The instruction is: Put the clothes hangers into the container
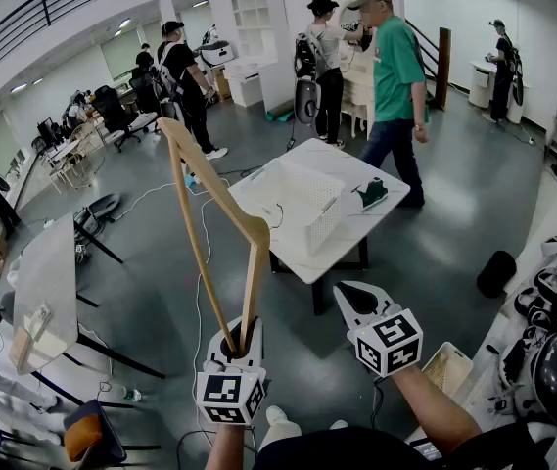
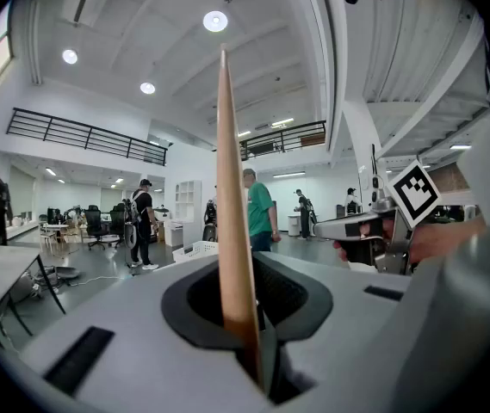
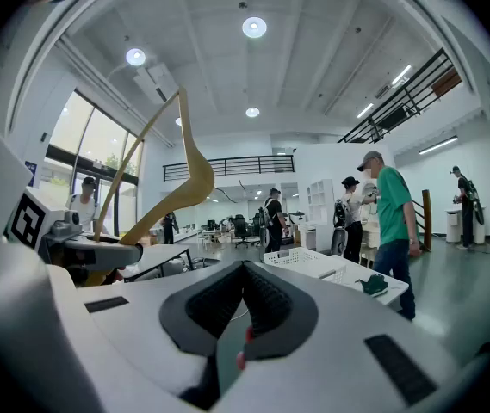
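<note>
My left gripper (image 1: pixel 238 339) is shut on one end of a light wooden clothes hanger (image 1: pixel 211 204), which stands up and leans away to the left. In the left gripper view the hanger (image 2: pixel 232 205) rises from between the jaws (image 2: pixel 251 342). The container is a white slatted basket (image 1: pixel 304 204) on a white table (image 1: pixel 329 157) ahead, well apart from both grippers. My right gripper (image 1: pixel 354 298) is beside the left one, shut and empty; in its own view the pads (image 3: pixel 243 275) meet with nothing between them, and the hanger (image 3: pixel 184 175) shows at the left.
A green object (image 1: pixel 371 196) lies on the table's right side. A person in a green shirt (image 1: pixel 395 71) walks just behind the table, and others stand further back. A grey table (image 1: pixel 48 282) is at the left, and gear (image 1: pixel 552 341) is piled at the right.
</note>
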{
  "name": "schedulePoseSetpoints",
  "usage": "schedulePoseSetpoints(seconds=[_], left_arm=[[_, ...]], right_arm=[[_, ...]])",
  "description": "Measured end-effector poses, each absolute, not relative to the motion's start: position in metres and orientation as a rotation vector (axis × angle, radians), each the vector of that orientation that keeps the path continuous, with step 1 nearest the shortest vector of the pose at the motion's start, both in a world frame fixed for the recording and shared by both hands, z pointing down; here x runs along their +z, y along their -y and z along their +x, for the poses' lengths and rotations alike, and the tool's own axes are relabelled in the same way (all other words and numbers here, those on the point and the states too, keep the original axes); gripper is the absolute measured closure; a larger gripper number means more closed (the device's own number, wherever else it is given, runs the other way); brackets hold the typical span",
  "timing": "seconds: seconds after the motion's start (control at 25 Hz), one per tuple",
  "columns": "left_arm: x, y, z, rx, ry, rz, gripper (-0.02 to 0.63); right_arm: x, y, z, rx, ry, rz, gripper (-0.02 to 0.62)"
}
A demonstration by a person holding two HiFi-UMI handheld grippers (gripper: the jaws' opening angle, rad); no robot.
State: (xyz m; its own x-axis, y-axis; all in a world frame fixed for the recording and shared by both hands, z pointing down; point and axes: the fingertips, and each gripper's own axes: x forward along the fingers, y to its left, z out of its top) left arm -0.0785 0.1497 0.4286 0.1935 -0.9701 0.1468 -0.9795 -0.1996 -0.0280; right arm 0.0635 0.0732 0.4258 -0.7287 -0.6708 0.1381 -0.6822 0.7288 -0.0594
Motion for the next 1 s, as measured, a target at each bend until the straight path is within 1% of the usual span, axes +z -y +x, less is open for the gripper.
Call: schedulePoseSetpoints(seconds=[0.52,1.0], left_arm=[[0.426,-0.146,-0.065,0.192,1.948,2.350,0.552],[0.432,-0.118,-0.077,0.209,1.951,2.334,0.552]], right_arm=[[0.431,-0.069,0.081,0.187,2.821,1.127,0.577],[0.437,-0.042,0.074,0.211,2.815,1.133,0.577]])
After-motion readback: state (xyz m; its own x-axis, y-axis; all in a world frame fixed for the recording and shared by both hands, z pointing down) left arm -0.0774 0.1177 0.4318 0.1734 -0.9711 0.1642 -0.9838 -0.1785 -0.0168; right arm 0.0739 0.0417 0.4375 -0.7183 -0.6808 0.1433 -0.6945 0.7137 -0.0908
